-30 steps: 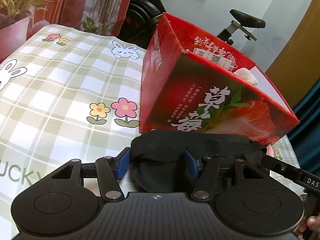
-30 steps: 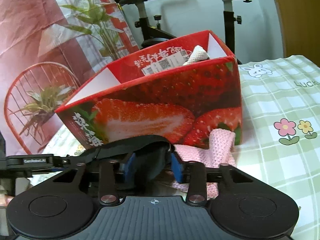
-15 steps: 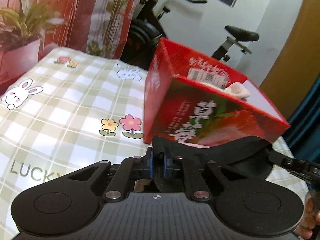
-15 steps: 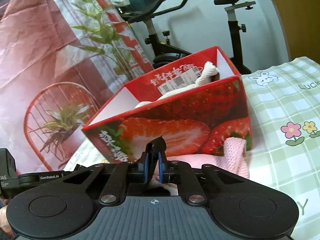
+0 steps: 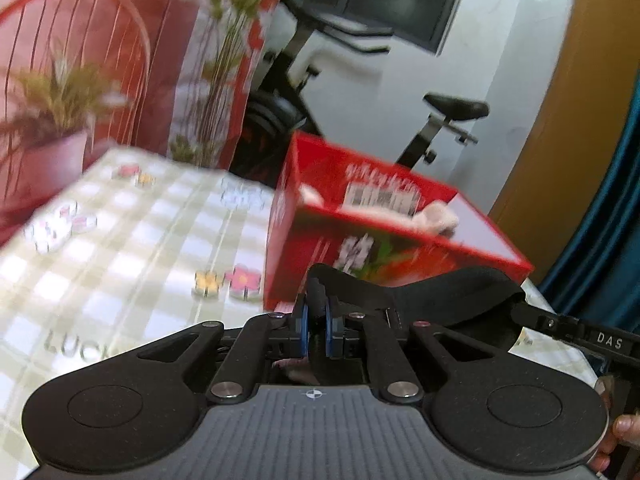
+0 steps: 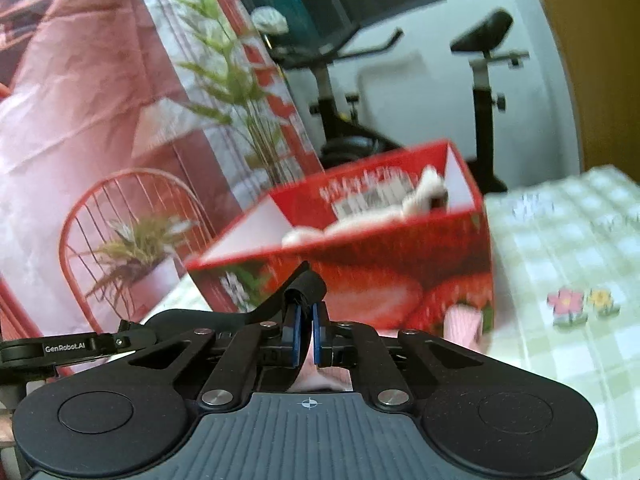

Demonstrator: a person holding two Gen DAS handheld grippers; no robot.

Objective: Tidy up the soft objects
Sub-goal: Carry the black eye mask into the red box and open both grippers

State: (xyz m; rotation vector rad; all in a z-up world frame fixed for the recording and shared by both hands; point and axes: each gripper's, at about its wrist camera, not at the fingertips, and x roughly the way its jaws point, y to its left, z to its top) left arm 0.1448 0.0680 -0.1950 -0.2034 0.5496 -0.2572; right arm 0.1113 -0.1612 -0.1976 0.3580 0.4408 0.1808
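Observation:
A black soft band, like an eye mask, [image 5: 440,292] hangs stretched between my two grippers above the table. My left gripper [image 5: 316,320] is shut on its left end. My right gripper [image 6: 305,320] is shut on its other end [image 6: 308,286]. Behind it stands an open red strawberry box [image 5: 400,240], also in the right wrist view [image 6: 380,272], with cream soft items [image 6: 424,196] inside. A pink knitted cloth [image 6: 464,324] lies on the table against the box front.
The table has a green checked cloth with flower prints [image 5: 228,284] and bunny prints [image 5: 60,228]. An exercise bike [image 6: 480,80] and a plant backdrop [image 5: 80,100] stand behind the table. The right gripper's arm [image 5: 580,334] reaches in at the right.
Both grippers closed on the black band and lifted it up off the table. The views rose and now look more over the box rim; frames are motion-blurred.

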